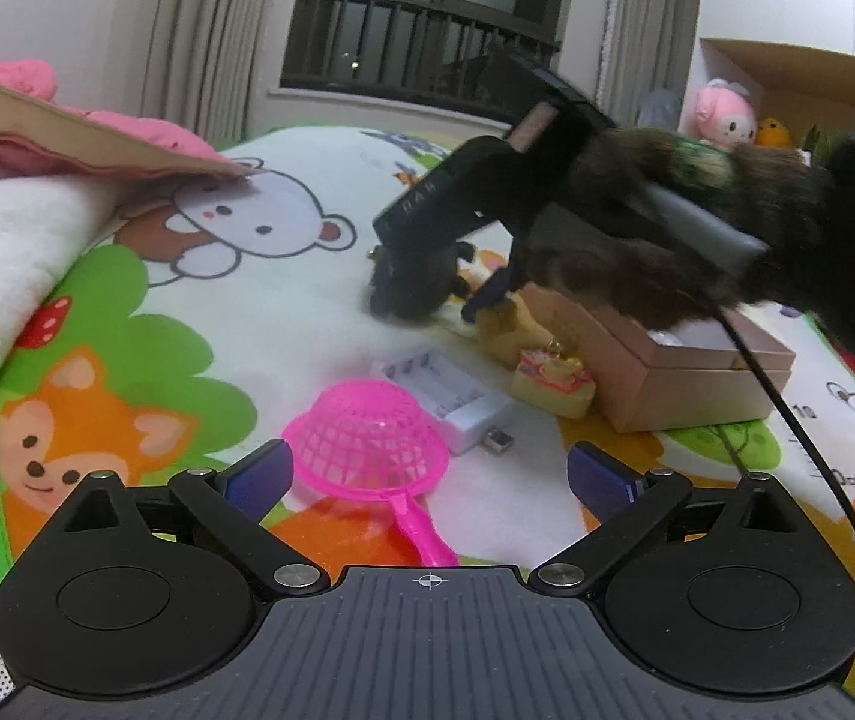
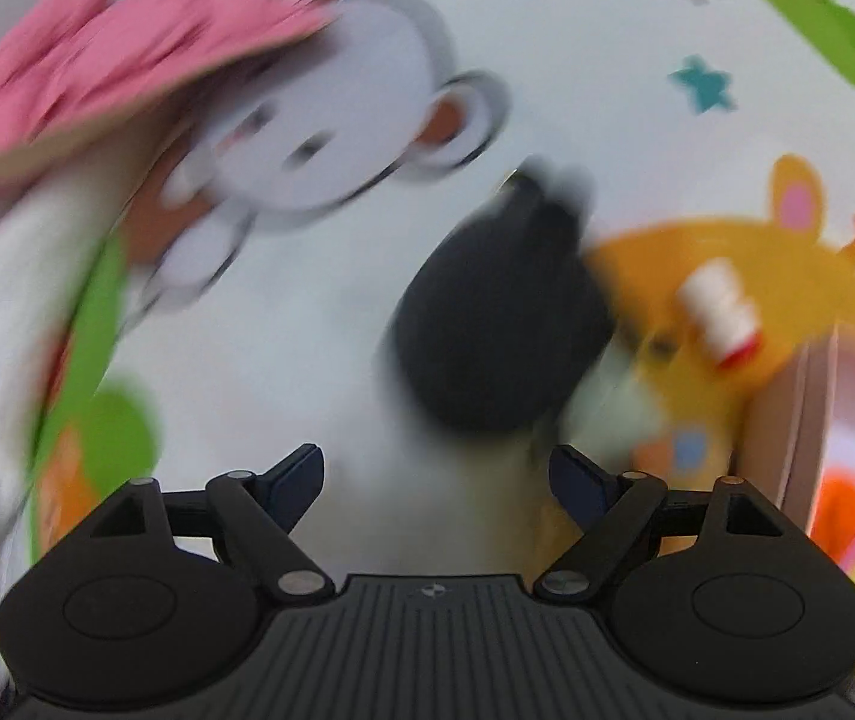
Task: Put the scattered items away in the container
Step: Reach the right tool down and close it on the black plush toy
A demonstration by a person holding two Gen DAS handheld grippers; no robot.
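The play mat (image 1: 283,312) with its cartoon animals spreads under both grippers and carries everything. Ahead and to the right of the left gripper (image 1: 427,474) stands the open pink box (image 1: 667,372), the likely container. The right gripper (image 2: 436,474) reaches down just left of that box, over a dark plush toy (image 2: 499,324) lying on the mat, with a yellow plush (image 1: 511,324) touching it on the box side. Nearer the left gripper lie a white battery charger (image 1: 457,402), a small cake toy (image 1: 553,381) against the box, and closest of all a pink toy strainer (image 1: 367,438), its handle pointing back between the left jaws.

The left jaws stand wide and empty. The right jaws are partly open with nothing between the pads; the dark plush sits just ahead of them.

The step in hand looks like the pick of the dark plush. Next, the right gripper would need to drop lower, straddle the plush, and close before carrying it right into the box.
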